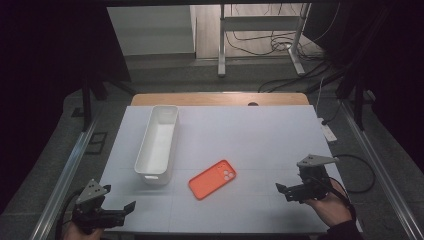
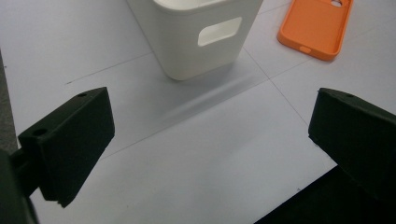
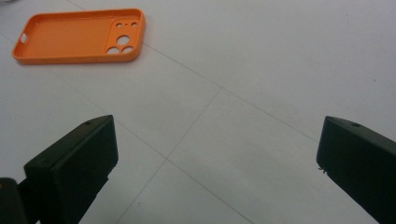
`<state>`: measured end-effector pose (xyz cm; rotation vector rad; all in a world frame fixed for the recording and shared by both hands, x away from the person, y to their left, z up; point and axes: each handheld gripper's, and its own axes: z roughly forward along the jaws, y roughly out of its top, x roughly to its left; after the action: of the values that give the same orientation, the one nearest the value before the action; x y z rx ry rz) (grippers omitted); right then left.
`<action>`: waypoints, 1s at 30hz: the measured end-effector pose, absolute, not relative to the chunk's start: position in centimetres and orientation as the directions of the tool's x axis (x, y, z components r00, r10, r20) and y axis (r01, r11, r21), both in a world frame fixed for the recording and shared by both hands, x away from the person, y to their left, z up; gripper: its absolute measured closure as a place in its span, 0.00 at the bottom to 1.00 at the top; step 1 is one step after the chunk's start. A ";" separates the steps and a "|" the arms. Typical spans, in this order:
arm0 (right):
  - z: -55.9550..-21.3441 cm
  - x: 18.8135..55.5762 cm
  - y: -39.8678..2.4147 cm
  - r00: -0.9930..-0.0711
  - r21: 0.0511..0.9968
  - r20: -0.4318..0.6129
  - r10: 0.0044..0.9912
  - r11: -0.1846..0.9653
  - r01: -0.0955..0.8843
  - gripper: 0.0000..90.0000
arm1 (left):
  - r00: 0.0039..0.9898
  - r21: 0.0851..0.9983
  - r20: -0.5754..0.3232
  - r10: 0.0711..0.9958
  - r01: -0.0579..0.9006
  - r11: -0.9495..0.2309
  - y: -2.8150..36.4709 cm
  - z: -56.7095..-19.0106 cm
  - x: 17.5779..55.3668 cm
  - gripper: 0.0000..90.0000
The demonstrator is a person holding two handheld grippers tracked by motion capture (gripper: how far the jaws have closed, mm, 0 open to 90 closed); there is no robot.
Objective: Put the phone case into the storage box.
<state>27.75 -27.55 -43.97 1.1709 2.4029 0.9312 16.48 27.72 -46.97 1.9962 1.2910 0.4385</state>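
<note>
The orange phone case (image 1: 212,179) lies flat on the white surface (image 1: 260,135), hollow side up with its camera cut-outs toward the far right end, a little toward the person's side of the middle and just to the right of the near end of the white bin (image 1: 158,144). Case and bin are close but apart, with a strip of bare surface between them. The bin is a long, narrow tub standing upright, its length running away from the person; as far as its inside shows, it holds nothing, and in the left gripper view its near end wall shows a cut-out handle. The right hand-held gripper (image 1: 289,191) sits near the right front edge, jaws spread wide and holding nothing, facing the case, which lies near it. The left hand-held gripper (image 1: 126,209) is at the left front corner, likewise released and empty, looking toward the bin's near end, with the case farther off to its right. Judging by this layout, the work is probably moving the case into the bin, and none of it is done yet: the case is untouched, and reaching, gripping, lifting and placing all remain.
</note>
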 end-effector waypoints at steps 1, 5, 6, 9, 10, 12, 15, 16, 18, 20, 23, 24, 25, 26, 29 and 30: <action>-44.0 27.9 -27.5 -0.621 0.671 0.003 0.784 0.458 0.582 0.00 | 0.443 0.716 -0.092 0.892 0.651 -0.250 27.7 -47.0 16.5 0.01; -43.9 28.4 -27.0 -0.627 0.673 0.009 0.779 0.459 0.580 0.00 | 0.443 0.716 -0.091 0.892 0.651 -0.251 27.7 -47.0 16.5 0.01; -43.9 28.4 -27.0 -0.627 0.673 0.009 0.779 0.459 0.580 0.00 | 0.443 0.716 -0.091 0.892 0.651 -0.251 27.7 -47.0 16.5 0.01; -44.0 28.7 -26.5 -0.630 0.675 0.014 0.776 0.457 0.579 0.00 | 0.443 0.716 -0.093 0.892 0.652 -0.249 27.7 -47.0 16.5 0.01; -44.0 28.9 -26.4 -0.633 0.676 0.015 0.774 0.459 0.577 0.00 | 0.443 0.716 -0.094 0.892 0.652 -0.249 27.7 -47.0 16.5 0.01; -44.0 29.0 -26.2 -0.635 0.673 0.014 0.772 0.462 0.577 0.00 | 0.444 0.716 -0.093 0.891 0.652 -0.250 27.7 -47.0 16.5 0.01; -44.1 29.3 -25.9 -0.641 0.670 0.015 0.767 0.468 0.576 0.00 | 0.444 0.715 -0.092 0.891 0.653 -0.251 27.7 -47.0 16.5 0.02; -44.1 29.4 -25.7 -0.644 0.669 0.014 0.765 0.472 0.574 0.00 | 0.444 0.714 -0.092 0.891 0.653 -0.252 27.7 -47.0 16.5 0.02; -44.2 29.6 -25.4 -0.645 0.668 0.013 0.764 0.474 0.574 0.00 | 0.444 0.713 -0.094 0.891 0.654 -0.251 27.7 -47.0 16.5 0.02; -44.2 29.8 -25.3 -0.648 0.667 0.010 0.761 0.478 0.572 0.00 | 0.444 0.713 -0.094 0.891 0.654 -0.251 27.7 -47.0 16.5 0.02; -44.2 30.0 -24.9 -0.653 0.664 0.005 0.757 0.486 0.569 0.00 | 0.444 0.713 -0.095 0.891 0.655 -0.250 27.7 -47.0 16.5 0.02; -44.3 30.1 -24.7 -0.655 0.664 0.004 0.756 0.488 0.567 0.00 | 0.445 0.713 -0.096 0.891 0.655 -0.251 27.7 -47.0 16.5 0.02; -44.3 30.2 -24.6 -0.660 0.663 0.006 0.752 0.491 0.565 0.00 | 0.445 0.712 -0.095 0.890 0.655 -0.251 27.7 -47.0 16.6 0.02; -44.3 30.3 -24.4 -0.660 0.663 0.003 0.751 0.493 0.564 0.00 | 0.446 0.712 -0.096 0.890 0.656 -0.252 27.7 -47.0 16.6 0.02; -44.4 30.5 -24.0 -0.665 0.659 0.006 0.747 0.497 0.564 0.00 | 0.447 0.712 -0.098 0.889 0.656 -0.251 27.7 -47.0 16.6 0.02; -44.5 30.7 -23.8 -0.667 0.656 0.005 0.745 0.501 0.564 0.00 | 0.447 0.712 -0.099 0.889 0.656 -0.251 27.7 -47.0 16.6 0.02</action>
<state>30.68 -23.84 -44.51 1.1058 2.4684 0.9264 16.60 27.70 -47.01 1.9999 1.2915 0.4259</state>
